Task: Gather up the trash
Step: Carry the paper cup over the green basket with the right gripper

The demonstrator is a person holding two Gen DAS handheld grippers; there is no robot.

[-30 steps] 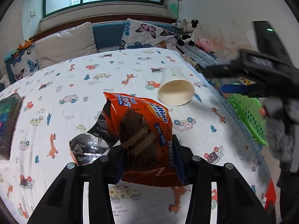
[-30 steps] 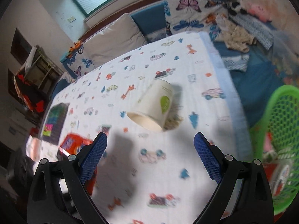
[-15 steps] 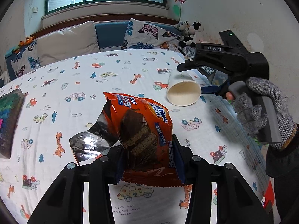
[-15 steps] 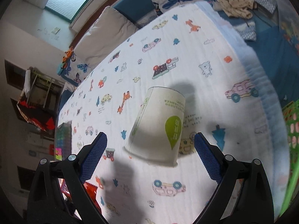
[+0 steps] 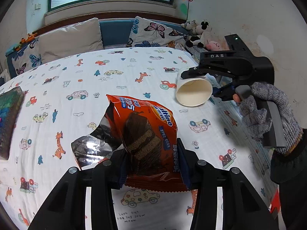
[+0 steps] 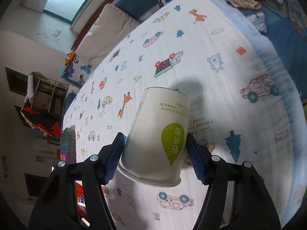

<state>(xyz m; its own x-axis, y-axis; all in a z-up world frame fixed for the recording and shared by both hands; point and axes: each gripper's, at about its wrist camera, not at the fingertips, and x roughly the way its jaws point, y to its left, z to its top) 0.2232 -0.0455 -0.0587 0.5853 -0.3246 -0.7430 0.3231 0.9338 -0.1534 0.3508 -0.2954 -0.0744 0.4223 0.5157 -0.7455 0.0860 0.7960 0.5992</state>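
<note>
My left gripper [image 5: 151, 164] is shut on an orange snack wrapper [image 5: 147, 132] with a torn silver flap, held above the bed. A white paper cup [image 6: 159, 140] with a green label lies on its side on the patterned bedsheet [image 6: 220, 44]. My right gripper [image 6: 155, 157] straddles the cup, its blue pads [image 6: 115, 157] touching both sides near the rim. In the left wrist view the cup [image 5: 193, 92] shows its open mouth, with the right gripper [image 5: 205, 84] and gloved hand over it at the right.
Pillows [image 5: 71, 40] and plush toys [image 5: 197, 30] line the far side of the bed. A dark box [image 5: 9, 118] lies at the bed's left edge. The bed's right edge [image 6: 276, 72] drops to blue bedding and clothes.
My right gripper has come down over the cup and closed its jaws from wide open onto the cup's sides. The left gripper holds the wrapper as before.
</note>
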